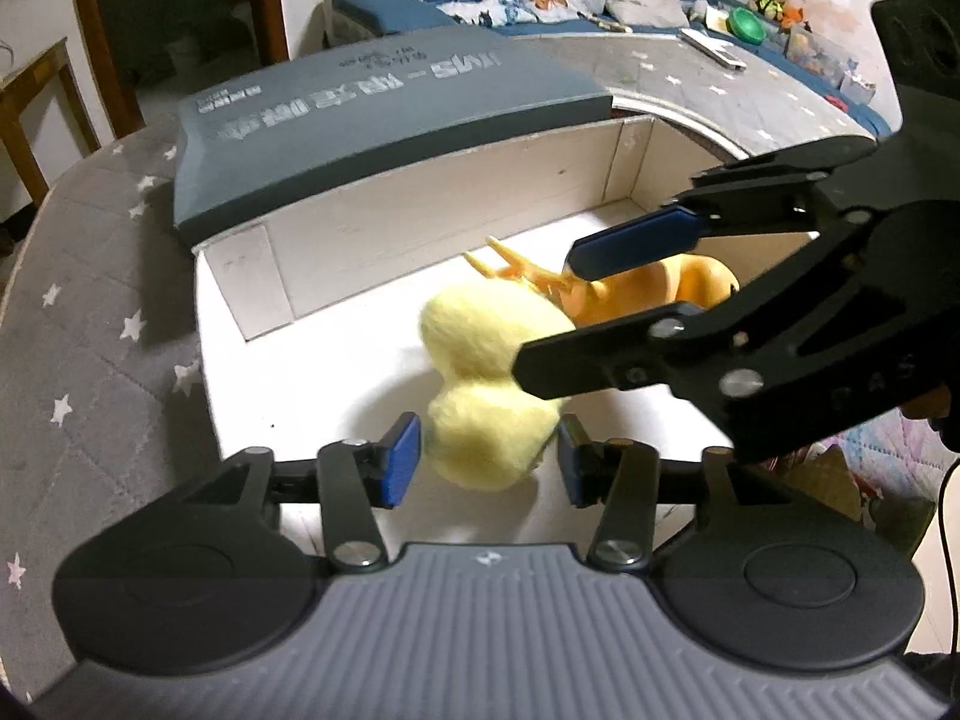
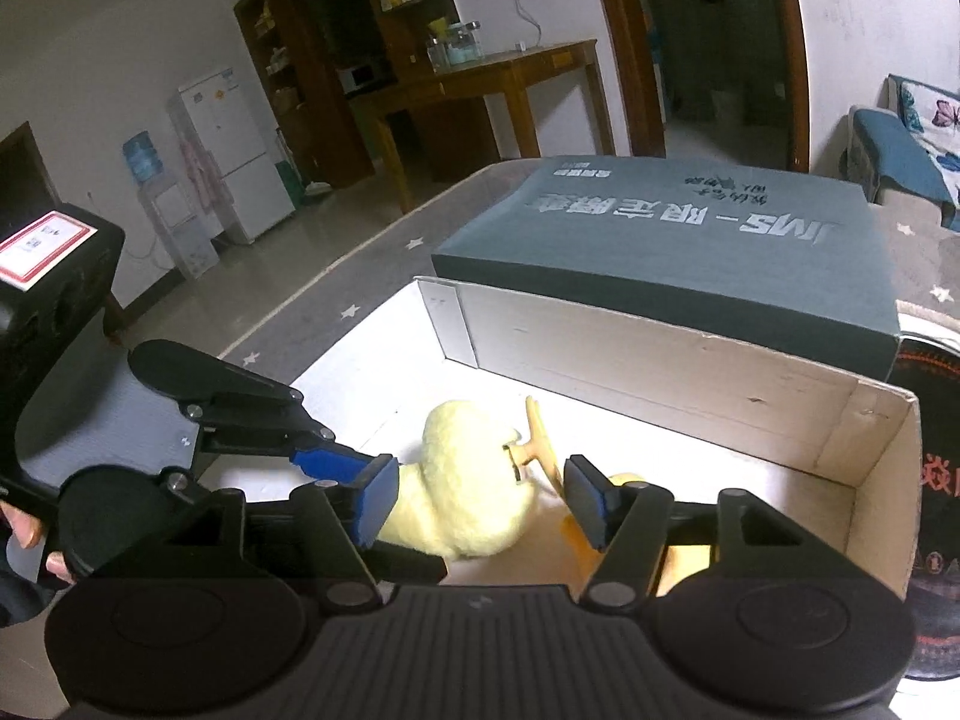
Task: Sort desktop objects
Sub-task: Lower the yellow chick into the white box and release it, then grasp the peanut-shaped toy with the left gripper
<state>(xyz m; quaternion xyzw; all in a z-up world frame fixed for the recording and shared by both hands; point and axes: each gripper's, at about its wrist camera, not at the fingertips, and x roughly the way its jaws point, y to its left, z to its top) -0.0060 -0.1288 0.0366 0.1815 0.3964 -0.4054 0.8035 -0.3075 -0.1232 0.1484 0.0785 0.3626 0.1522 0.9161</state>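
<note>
Yellow plush toy (image 1: 489, 387) lies lengthwise toward the box (image 1: 420, 204) back wall.

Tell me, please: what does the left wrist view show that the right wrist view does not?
Only the left wrist view: the orange toy's body and a green bowl on the far sofa. Only the right wrist view: a white fridge and a wooden table. Both: the open white box, its grey lid, the yellow plush, and the left gripper and right gripper, both open.
</note>
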